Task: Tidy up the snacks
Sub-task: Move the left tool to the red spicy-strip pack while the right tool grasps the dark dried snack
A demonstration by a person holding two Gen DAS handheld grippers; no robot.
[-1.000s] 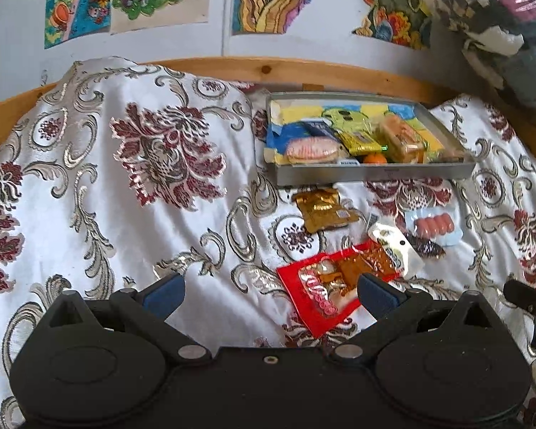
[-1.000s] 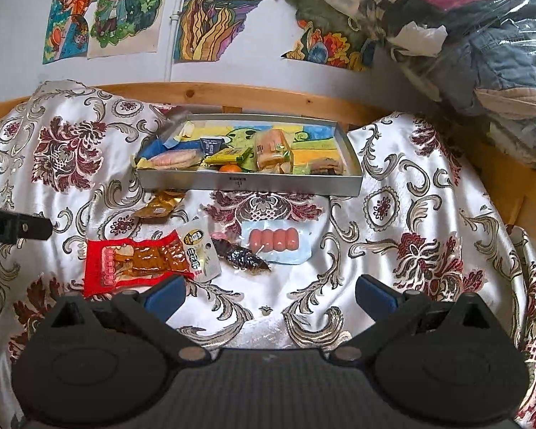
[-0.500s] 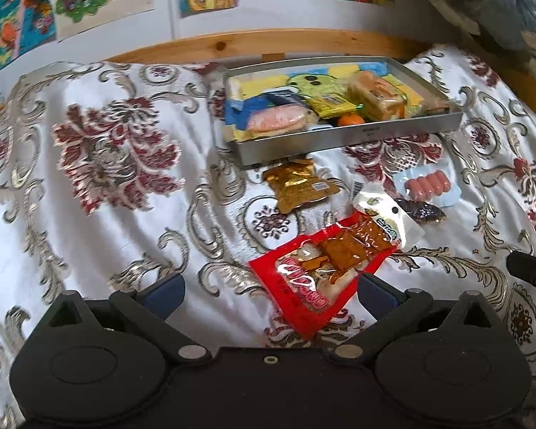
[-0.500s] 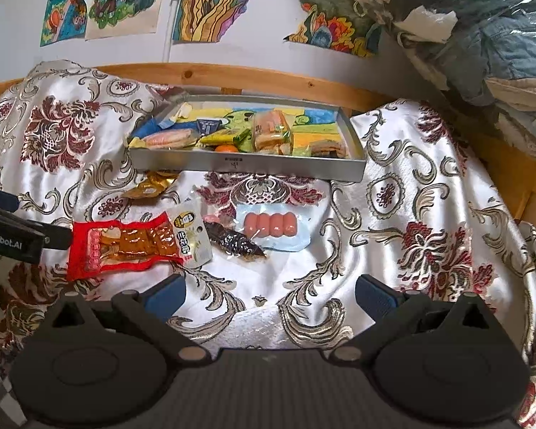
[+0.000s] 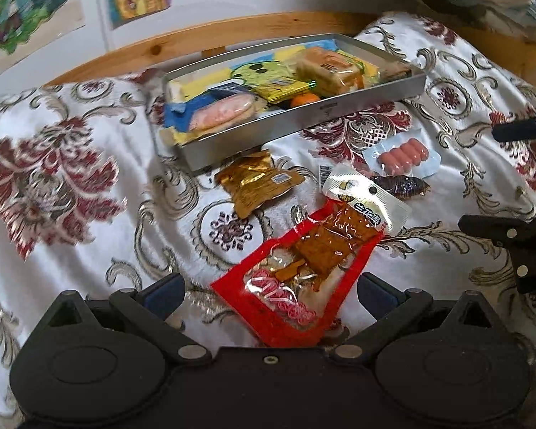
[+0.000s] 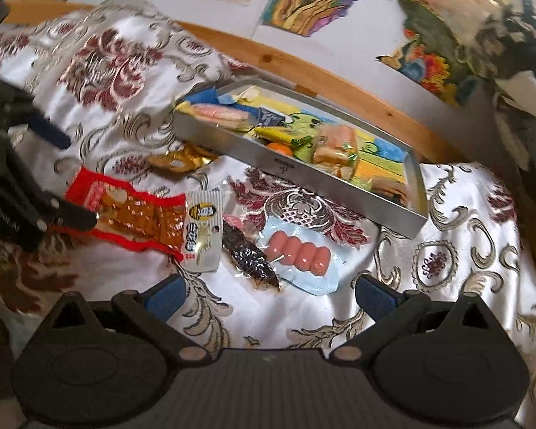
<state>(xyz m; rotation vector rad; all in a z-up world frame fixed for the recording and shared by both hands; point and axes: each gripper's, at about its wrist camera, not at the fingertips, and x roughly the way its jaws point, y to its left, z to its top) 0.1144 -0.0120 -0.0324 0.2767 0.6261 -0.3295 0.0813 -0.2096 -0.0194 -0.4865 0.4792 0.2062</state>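
The left gripper [image 5: 269,291] hangs low over a white satin cloth [image 5: 89,243] with red and silver flowers, its 2 blue-padded fingers [image 5: 164,291] spread wide apart and holding nothing. The near end of a red snack packet [image 5: 303,275] lies between those fingers, its clear window showing brown pieces. Just beyond its far end lies a white-labelled strip, and farther ahead a gold foil packet [image 5: 259,182]. Ahead and to the right of the fingers sit a dark wrapped snack [image 5: 402,186] and a pale blue pack of 4 pink sausages [image 5: 402,153], touching or nearly so.

The right gripper [image 6: 269,291] also has its fingers [image 6: 375,295] wide apart and empty. The sausage pack [image 6: 300,257] and the dark snack [image 6: 250,261] lie just ahead, between them; the red packet [image 6: 132,214] lies ahead to the left, where the tip of a left finger overlaps its end.

Beyond all loose snacks stands a grey metal tray [image 5: 303,121] already holding several wrapped snacks and a small orange fruit [image 5: 303,100].
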